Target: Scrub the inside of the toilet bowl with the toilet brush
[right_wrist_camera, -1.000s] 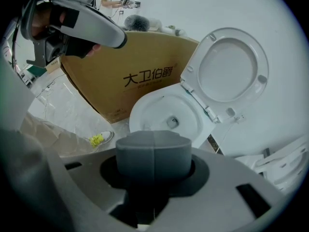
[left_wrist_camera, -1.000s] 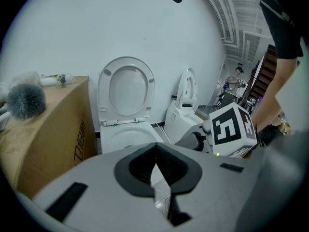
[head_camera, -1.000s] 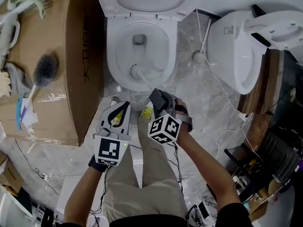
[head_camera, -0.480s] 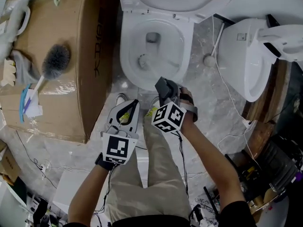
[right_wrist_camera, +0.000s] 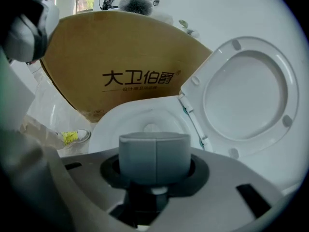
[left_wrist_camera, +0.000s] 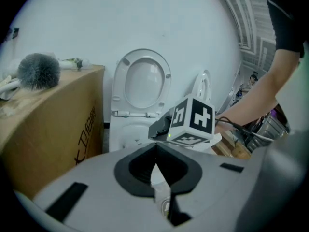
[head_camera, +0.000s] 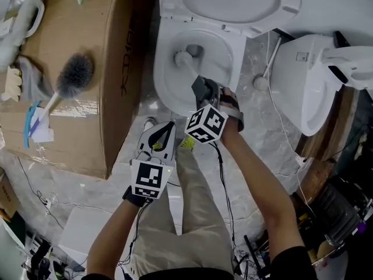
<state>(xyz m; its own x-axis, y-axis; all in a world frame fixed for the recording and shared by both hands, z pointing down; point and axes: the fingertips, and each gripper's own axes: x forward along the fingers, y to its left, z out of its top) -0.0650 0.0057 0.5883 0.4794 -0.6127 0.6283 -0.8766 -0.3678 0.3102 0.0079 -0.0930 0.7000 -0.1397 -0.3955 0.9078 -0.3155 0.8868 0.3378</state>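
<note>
The white toilet bowl (head_camera: 166, 95) stands at the top middle of the head view with its seat and lid (head_camera: 239, 2) raised. The brush's white head (head_camera: 184, 57) is inside the bowl, at its far side near the drain. Its handle slants back to my right gripper (head_camera: 199, 88), which is shut on the grey handle end (right_wrist_camera: 154, 153) above the bowl's near rim. The bowl (right_wrist_camera: 130, 124) shows beyond the jaws in the right gripper view. My left gripper (head_camera: 163, 130) hangs lower left over the floor, shut with nothing in it (left_wrist_camera: 155, 167).
A big cardboard box (head_camera: 81, 115) stands close on the bowl's left, with a grey fluffy brush (head_camera: 74, 70) on top. A second toilet (head_camera: 303, 80) is to the right, with a white cable and a round object (head_camera: 259, 81) between. My legs and a yellow shoe (head_camera: 187, 142) are below the bowl.
The brush head has gone from the bowl's near side to its far side by the drain. My right gripper moved forward over the rim. The left gripper stayed shut.
</note>
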